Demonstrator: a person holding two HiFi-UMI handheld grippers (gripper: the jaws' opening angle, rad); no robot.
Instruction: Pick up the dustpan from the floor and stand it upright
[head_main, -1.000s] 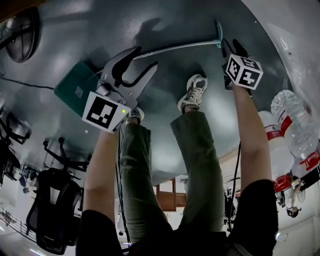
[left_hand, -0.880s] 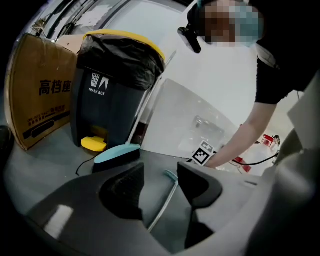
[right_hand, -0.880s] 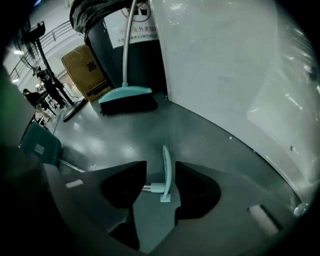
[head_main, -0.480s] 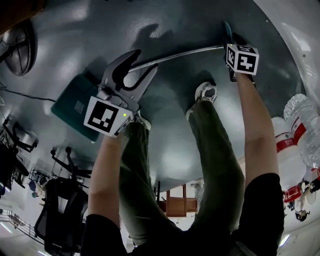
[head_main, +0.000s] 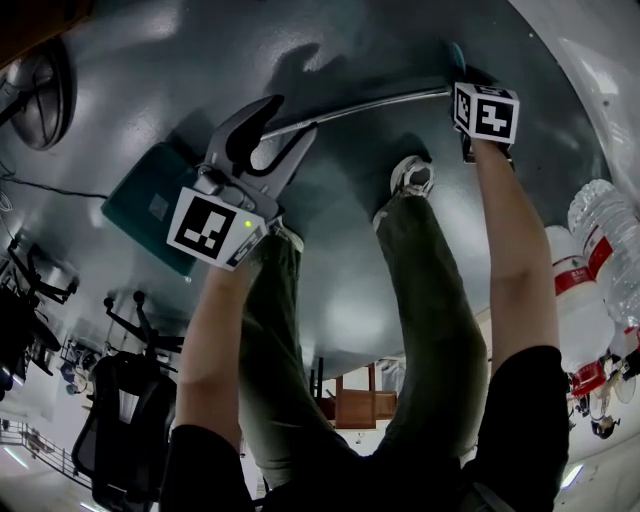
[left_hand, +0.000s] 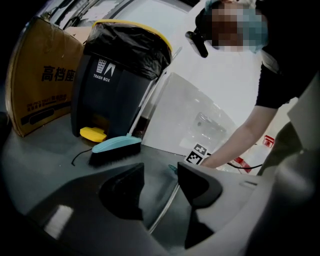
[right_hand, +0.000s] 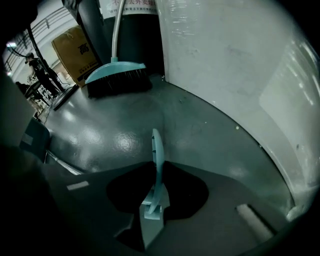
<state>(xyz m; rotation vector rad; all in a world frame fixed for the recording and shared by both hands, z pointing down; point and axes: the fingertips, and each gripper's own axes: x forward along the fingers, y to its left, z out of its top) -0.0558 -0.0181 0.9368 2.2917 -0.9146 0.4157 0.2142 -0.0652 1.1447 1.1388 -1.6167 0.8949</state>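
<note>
Floor: a dark grey-green, glossy floor (head_main: 335, 300), with a white wall panel (head_main: 600, 80) along its right side
Head view, dustpan: the dustpan (head_main: 150, 205) lay flat on the floor, with its broad teal end at the left; its metal rod (head_main: 360, 103) ran to the right as far as the right gripper
Head view, left gripper: the left gripper (head_main: 285, 118) was low over the rod, near the broad end, with its two jaws wide apart
Head view, right gripper: the right gripper (head_main: 465, 78) pointed steeply down at the far end of the rod; its marker cube (head_main: 487, 110) covered the jaws in this view
Head view, surroundings: the person's legs and one shoe (head_main: 411, 176) were between the two arms; water bottles (head_main: 600, 270) were at the right edge and an office chair (head_main: 120, 420) at the lower left
Left gripper view, jaws: apart and holding nothing; the rod lay on the floor between them, and the pads did not press on it
Left gripper view, background: a dark trash bin (left_hand: 112, 80) with a black bag, a yellow pedal (left_hand: 93, 133) at its foot, a teal broom (left_hand: 116, 149) just beside it, and a cardboard box (left_hand: 40, 75) at the left
Right gripper view, jaws: they had just been closing and were drawn in on the teal grip (right_hand: 158, 155) of the dustpan, which was between the pads and stuck out past them
Right gripper view, background: the broom at the top, the white panel at the right, and the rod leading away at the left edge
</note>
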